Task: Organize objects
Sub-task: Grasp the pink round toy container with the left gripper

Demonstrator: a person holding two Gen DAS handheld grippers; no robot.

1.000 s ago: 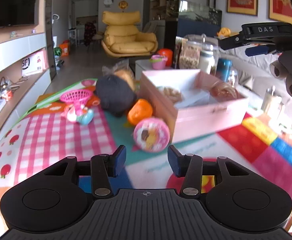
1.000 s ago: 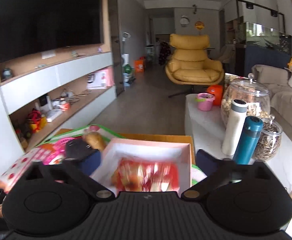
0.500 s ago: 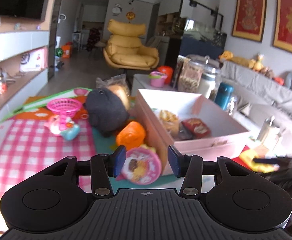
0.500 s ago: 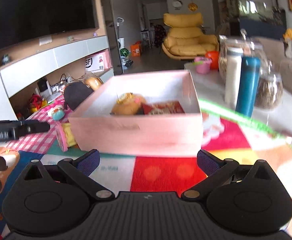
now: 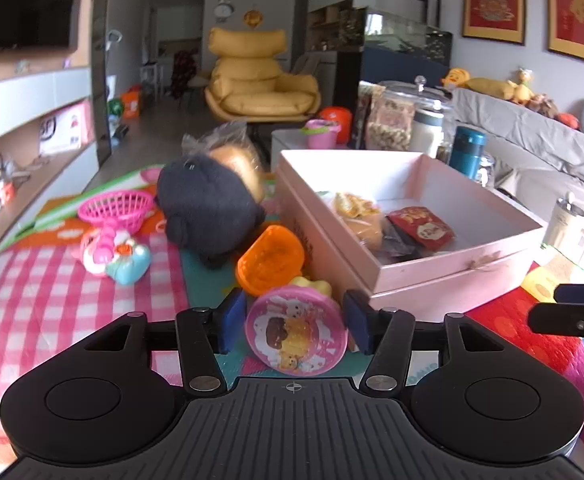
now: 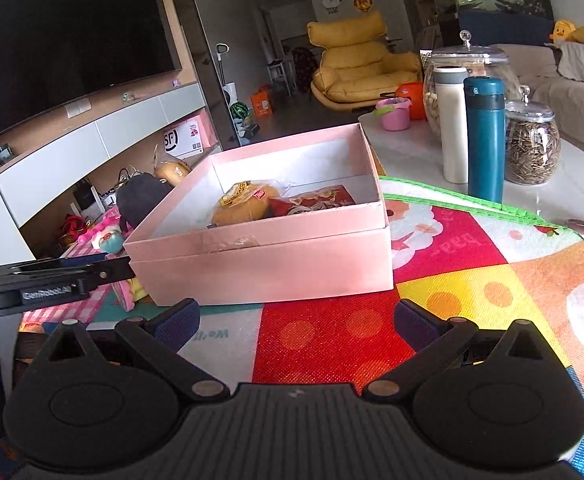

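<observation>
A round pink toy (image 5: pixel 296 330) with a cartoon picture lies on the play mat, between the jaws of my left gripper (image 5: pixel 293 320). The jaws are opening, and a small gap shows at each pad. Behind it lie an orange toy (image 5: pixel 270 260) and a black plush (image 5: pixel 208 208). The open pink box (image 5: pixel 443 276) to the right holds a wrapped bun (image 5: pixel 359 220) and a red packet (image 5: pixel 419 228). My right gripper (image 6: pixel 296 322) hangs wide open and empty over the mat, just in front of the box (image 6: pixel 276 268).
A pink basket (image 5: pixel 116 208) and a small pink-and-blue toy (image 5: pixel 120 256) lie on the checked cloth at left. Past the mat's green edge, a white table carries a teal bottle (image 6: pixel 485 140), a white bottle (image 6: pixel 449 124) and glass jars (image 6: pixel 531 148).
My left gripper has moved forward to the round pink toy, which now sits between its wider jaws. My right gripper has dropped from above the box to low over the mat.
</observation>
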